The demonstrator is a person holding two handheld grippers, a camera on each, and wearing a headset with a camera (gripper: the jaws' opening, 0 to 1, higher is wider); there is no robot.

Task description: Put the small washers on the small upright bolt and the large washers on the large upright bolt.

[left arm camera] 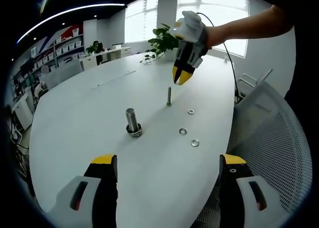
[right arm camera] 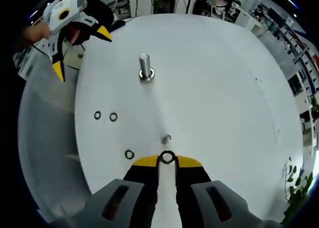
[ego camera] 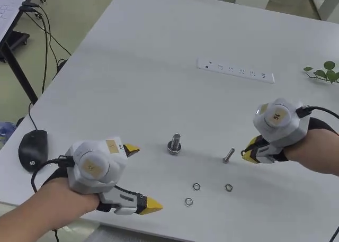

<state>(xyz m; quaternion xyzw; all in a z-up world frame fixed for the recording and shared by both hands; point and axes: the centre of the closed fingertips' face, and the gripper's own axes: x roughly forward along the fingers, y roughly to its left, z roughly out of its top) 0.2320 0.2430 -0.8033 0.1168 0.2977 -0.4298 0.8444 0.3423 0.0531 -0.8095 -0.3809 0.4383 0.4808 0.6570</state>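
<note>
The large bolt (ego camera: 175, 143) stands upright mid-table, and the small bolt (ego camera: 228, 155) stands to its right. Three loose washers (ego camera: 196, 187) lie on the table nearer me. My right gripper (ego camera: 247, 153) sits just right of the small bolt. In the right gripper view its jaws (right arm camera: 168, 160) are shut on a washer (right arm camera: 168, 157), a short way from the top of the small bolt (right arm camera: 166, 138). My left gripper (ego camera: 142, 176) hovers open at the lower left with nothing between its jaws. In the left gripper view the large bolt (left arm camera: 132, 122) stands ahead of it.
A white power strip (ego camera: 236, 71) lies farther back on the white table (ego camera: 132, 83). A black mouse (ego camera: 33, 149) rests near the left edge. A green plant (ego camera: 323, 72) pokes in at the right. An office chair (left arm camera: 269, 133) stands beside the table.
</note>
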